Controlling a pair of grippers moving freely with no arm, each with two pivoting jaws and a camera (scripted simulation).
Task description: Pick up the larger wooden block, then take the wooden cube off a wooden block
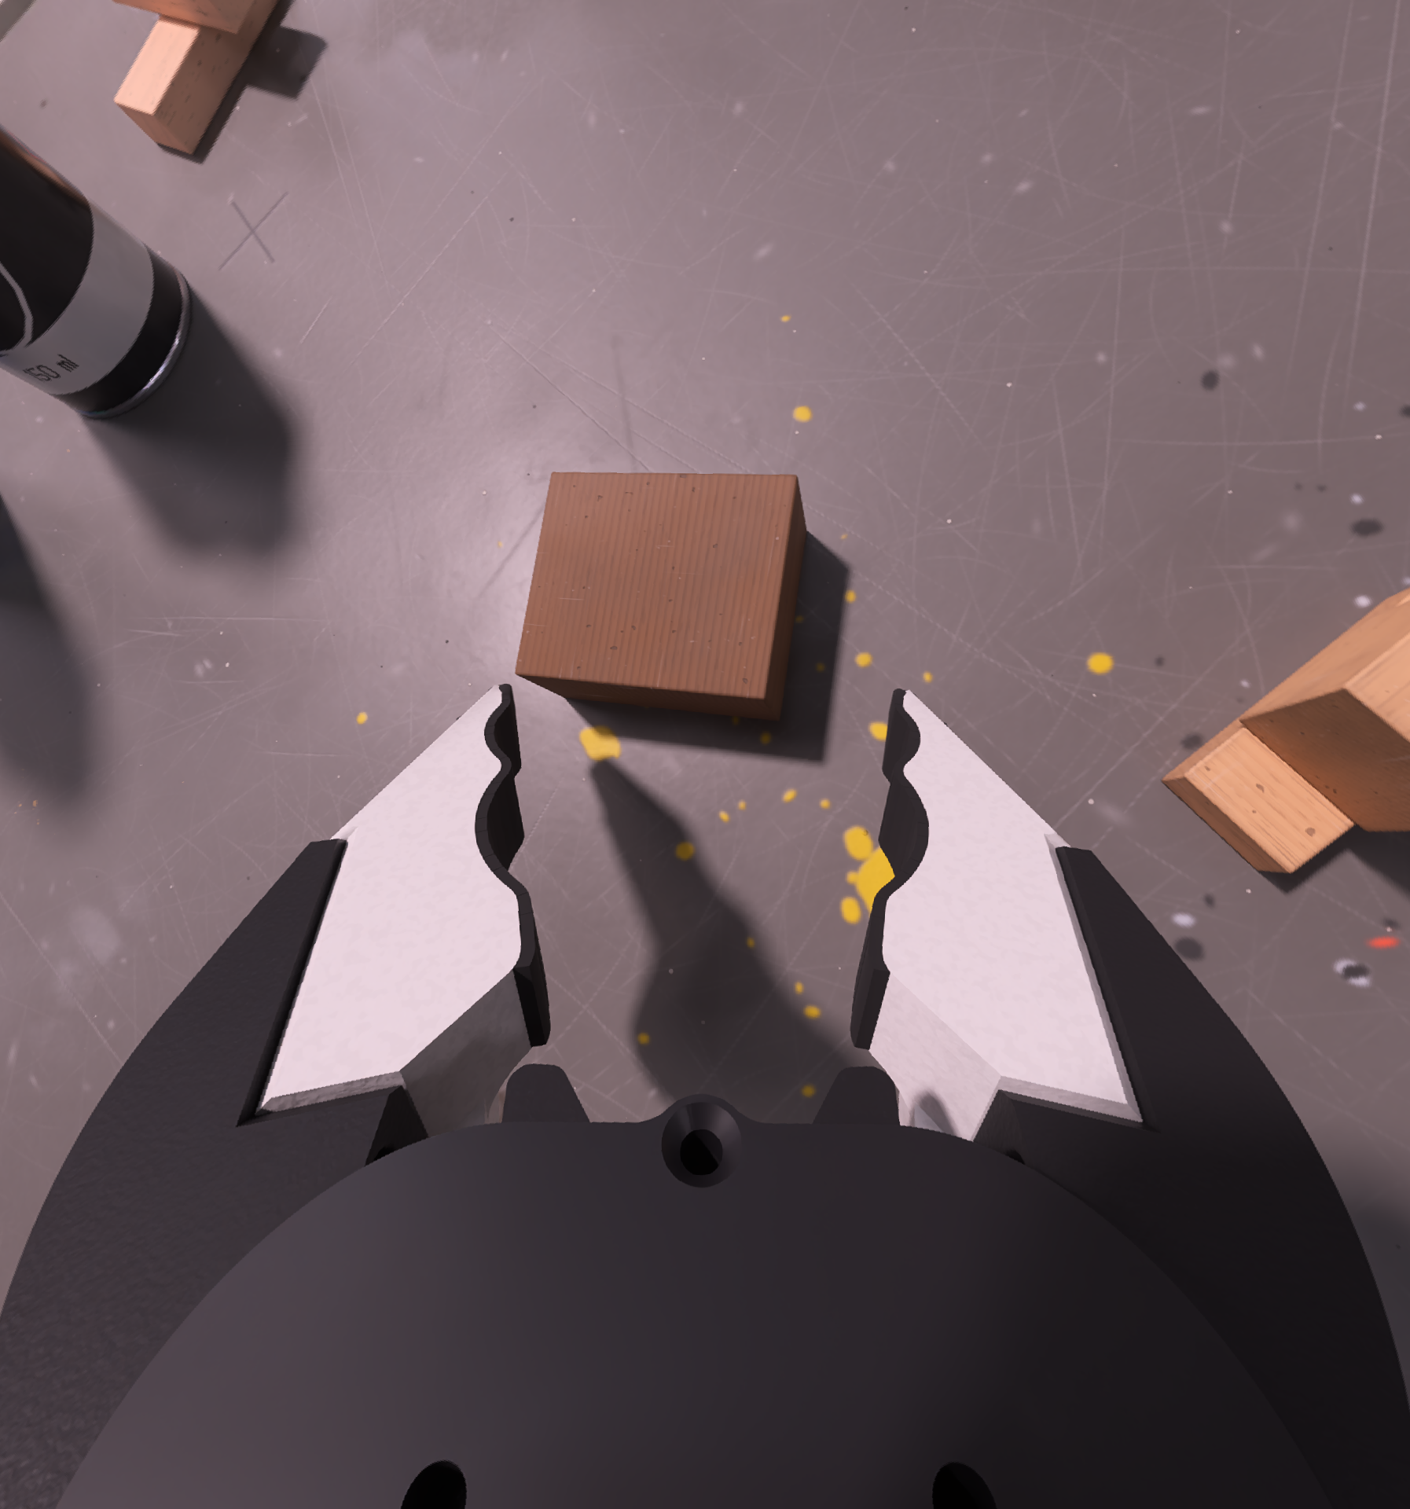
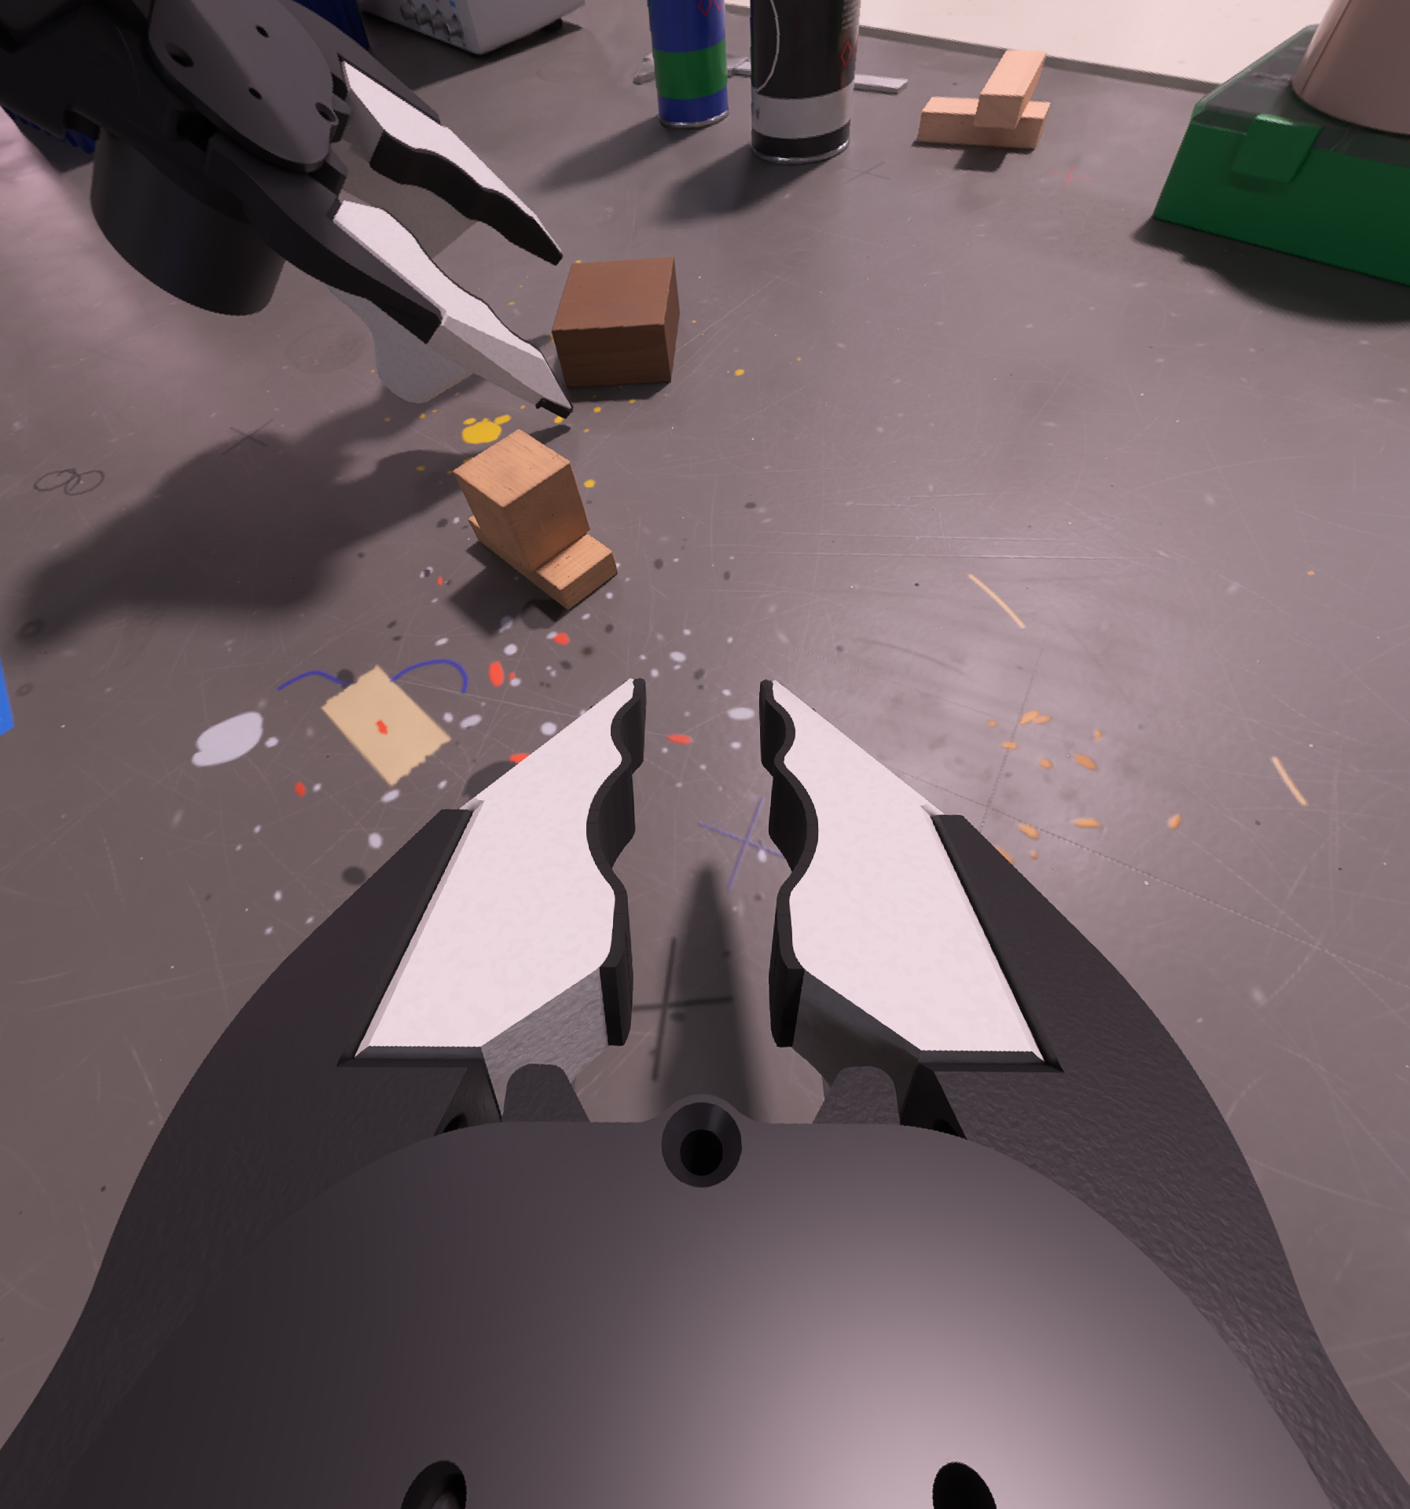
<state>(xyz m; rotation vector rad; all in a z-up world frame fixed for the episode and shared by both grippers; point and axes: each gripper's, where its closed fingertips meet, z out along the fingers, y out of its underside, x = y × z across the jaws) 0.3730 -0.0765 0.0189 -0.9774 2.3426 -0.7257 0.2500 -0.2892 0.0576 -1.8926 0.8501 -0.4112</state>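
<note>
Brown block (image 1: pixel 659 589) before wide-open, empty hand-held gripper (image 1: pixel 700 694)

Scratched, paint-flecked grey tabletop (image 2: pixel 1012 506) carries a brown block (image 2: pixel 616 322), a tan slab (image 2: pixel 575 571), a pale slab (image 2: pixel 951 122), two cans (image 2: pixel 800 82), a green box (image 2: pixel 1322 188) and a paper scrap (image 2: pixel 383 723)

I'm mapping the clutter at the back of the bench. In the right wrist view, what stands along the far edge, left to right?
Blue-green can → black can → pale crossed blocks → green box.
</note>
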